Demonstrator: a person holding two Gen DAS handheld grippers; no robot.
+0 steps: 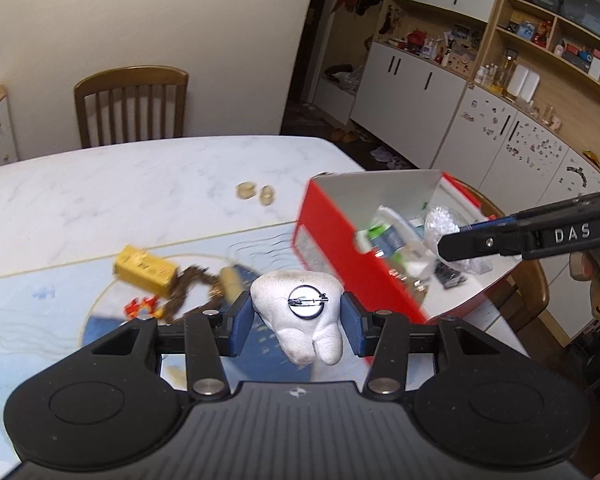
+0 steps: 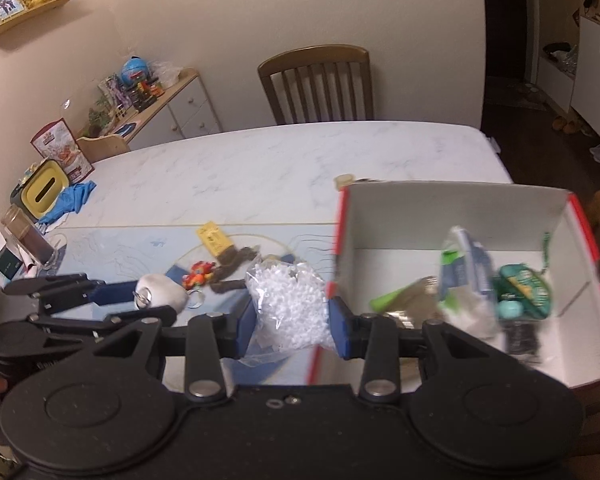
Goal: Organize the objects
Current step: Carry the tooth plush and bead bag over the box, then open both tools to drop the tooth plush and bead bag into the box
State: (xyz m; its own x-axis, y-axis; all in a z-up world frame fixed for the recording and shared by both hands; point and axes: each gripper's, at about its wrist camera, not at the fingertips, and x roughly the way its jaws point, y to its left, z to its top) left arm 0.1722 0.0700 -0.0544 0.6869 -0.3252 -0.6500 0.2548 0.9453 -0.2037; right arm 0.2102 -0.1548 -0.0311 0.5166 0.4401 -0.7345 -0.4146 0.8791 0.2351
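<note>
My left gripper [image 1: 297,322] is shut on a white tooth-shaped plush [image 1: 300,312] with a round metal pin on its back, held above the blue mat. It shows again in the right wrist view as the left gripper [image 2: 156,300] with the plush [image 2: 162,294]. My right gripper [image 2: 290,324] is shut on a clear bag of white beads [image 2: 286,304], lifted beside the left wall of the red box [image 2: 452,208]. In the left wrist view the right gripper [image 1: 448,246] holds the bead bag [image 1: 440,222] over the red box [image 1: 332,240], which holds several packets.
On the blue mat [image 1: 40,308] lie a yellow pack [image 1: 144,268], a brown fuzzy strip [image 1: 188,284] and a red-orange toy [image 1: 142,306]. Two small tan pieces [image 1: 256,192] sit on the marble table [image 2: 260,164]. A tissue box [image 2: 44,192] and jar [image 2: 28,240] stand far left. A chair [image 2: 318,80] is behind.
</note>
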